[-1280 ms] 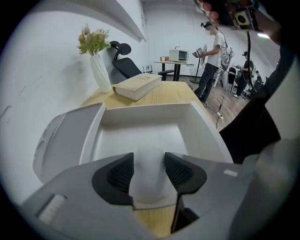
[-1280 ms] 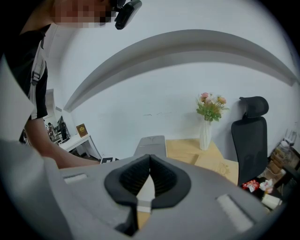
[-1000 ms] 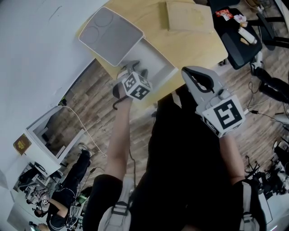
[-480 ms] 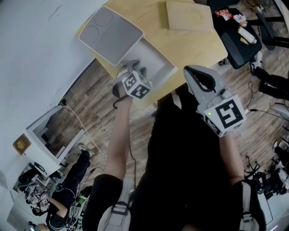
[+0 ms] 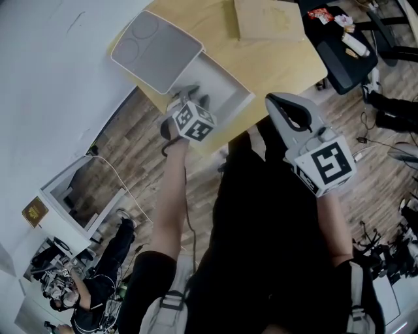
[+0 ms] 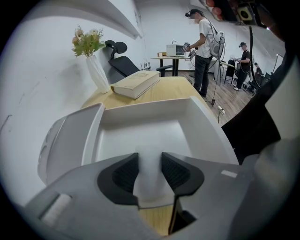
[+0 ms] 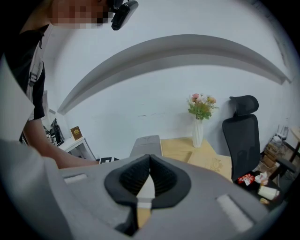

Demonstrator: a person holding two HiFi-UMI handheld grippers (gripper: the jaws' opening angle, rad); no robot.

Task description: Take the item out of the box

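Note:
A white box [image 5: 230, 98] lies open on the wooden table, its lid [image 5: 154, 49] folded back to the left. My left gripper [image 5: 188, 98] reaches down into the box from the near edge. In the left gripper view a pale white item [image 6: 149, 174] fills the gap between the dark pads [image 6: 125, 173] of that gripper [image 6: 150, 165], and the pads press on its sides. The box's inner wall [image 6: 140, 111] and floor lie just beyond. My right gripper [image 5: 277, 103] hovers off the table's near edge to the right, shut with nothing in it [image 7: 150, 160].
A tan book [image 5: 268, 19] lies on the far part of the table, with a vase of flowers [image 6: 96, 70] beside it. A black office chair [image 7: 241, 131] stands at the table's right end. People stand further back in the room [image 6: 204, 51].
Table and box sit slightly higher and further left in the head view. My left gripper stays in the box. The right gripper has hardly moved.

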